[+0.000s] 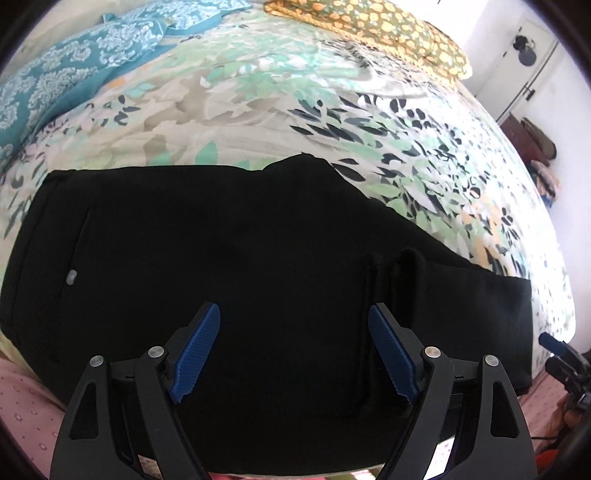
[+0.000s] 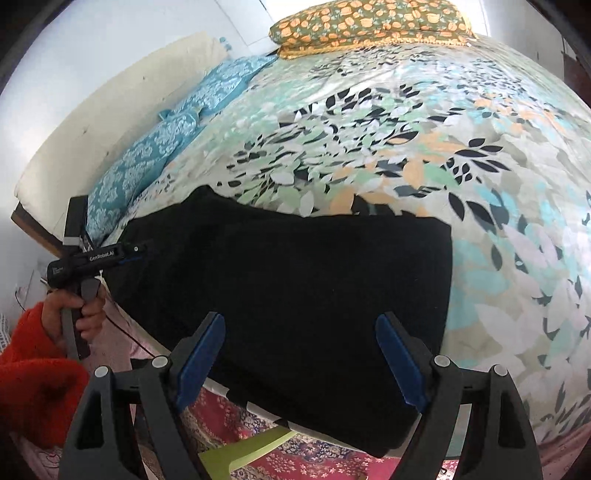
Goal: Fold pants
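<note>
A: Start close in. The left tool (image 1: 294, 349) has its blue ribbed pads spread wide with nothing between them, only the black fabric pants (image 1: 236, 251) lying just below and ahead. The right tool (image 2: 300, 360) is spread wide and empty too, poised over the other end of the same folded cloth.

B: So neither one has hold of anything. What worries you?

A: The near edge. In the right wrist view the pants overhang the bed's edge just under that tool, above the patterned red rug (image 2: 295, 458) and a pale green plastic piece (image 2: 251, 448). A nudge or a one-layer pinch there could, I think, drag the stack off the bed.

B: And on the left side?

A: A vertical ridge of doubled cloth (image 1: 384, 295) sits just ahead of the left tool's right-hand pad. Closing on that ridge alone may lift the top layer and undo the fold.

B: Further out?

A: Beyond both tools the pants stretch across the leaf-printed bedspread (image 1: 258, 122), far edge flat apart from one small peak. Past them, well apart, lie a teal damask pillow (image 1: 74, 70) and an orange-flowered green pillow (image 1: 369, 26). Nothing out there interferes.
</note>
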`<state>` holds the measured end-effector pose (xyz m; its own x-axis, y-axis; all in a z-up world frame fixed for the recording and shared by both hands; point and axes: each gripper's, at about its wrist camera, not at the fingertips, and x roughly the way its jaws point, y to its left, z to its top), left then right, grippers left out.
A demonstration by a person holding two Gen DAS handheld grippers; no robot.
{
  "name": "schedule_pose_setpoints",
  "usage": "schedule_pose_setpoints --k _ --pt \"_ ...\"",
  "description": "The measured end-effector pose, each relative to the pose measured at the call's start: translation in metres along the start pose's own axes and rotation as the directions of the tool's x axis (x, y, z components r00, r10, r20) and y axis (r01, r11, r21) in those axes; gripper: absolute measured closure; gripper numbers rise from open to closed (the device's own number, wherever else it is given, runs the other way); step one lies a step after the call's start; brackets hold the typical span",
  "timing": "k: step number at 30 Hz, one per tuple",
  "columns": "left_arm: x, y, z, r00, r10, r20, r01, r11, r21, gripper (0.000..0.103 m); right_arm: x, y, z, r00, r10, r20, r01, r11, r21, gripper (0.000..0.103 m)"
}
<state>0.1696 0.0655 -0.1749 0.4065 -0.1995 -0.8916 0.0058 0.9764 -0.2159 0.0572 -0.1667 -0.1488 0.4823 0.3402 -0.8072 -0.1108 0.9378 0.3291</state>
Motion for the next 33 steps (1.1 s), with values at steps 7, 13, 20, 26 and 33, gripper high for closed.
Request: schedule_pose_setpoints --k 7,13,20,26,33 --pt "0.016 0.028 0.001 0.998 0.057 -0.029 -0.060 0.994 -0.093 0.009 0.014 -0.007 -0.007 0.998 -0.024 -0.065 0.026 0.999 0.033 0.019" --pt "0.031 0.015 -0.005 0.991 0.118 -0.070 -0.118 0.993 0.017 0.001 0.025 -0.012 -0.010 0.996 0.018 -0.087 -0.011 0.997 0.083 0.010" --pt "0.037 0.004 -0.012 0.981 0.183 -0.069 -0.175 0.979 0.105 0.001 0.032 -0.009 -0.011 0.996 0.021 -0.086 -0.014 0.996 0.084 0.000" --pt "0.034 -0.002 -0.019 0.976 0.216 -0.042 -0.209 0.969 0.129 0.000 0.033 -0.008 -0.012 0.997 0.009 -0.073 -0.003 0.996 0.091 0.000" --pt "0.034 -0.004 -0.015 0.974 0.225 -0.039 -0.216 0.964 0.153 0.000 0.030 -0.002 -0.011 0.998 -0.011 -0.055 0.014 0.998 0.062 0.000"
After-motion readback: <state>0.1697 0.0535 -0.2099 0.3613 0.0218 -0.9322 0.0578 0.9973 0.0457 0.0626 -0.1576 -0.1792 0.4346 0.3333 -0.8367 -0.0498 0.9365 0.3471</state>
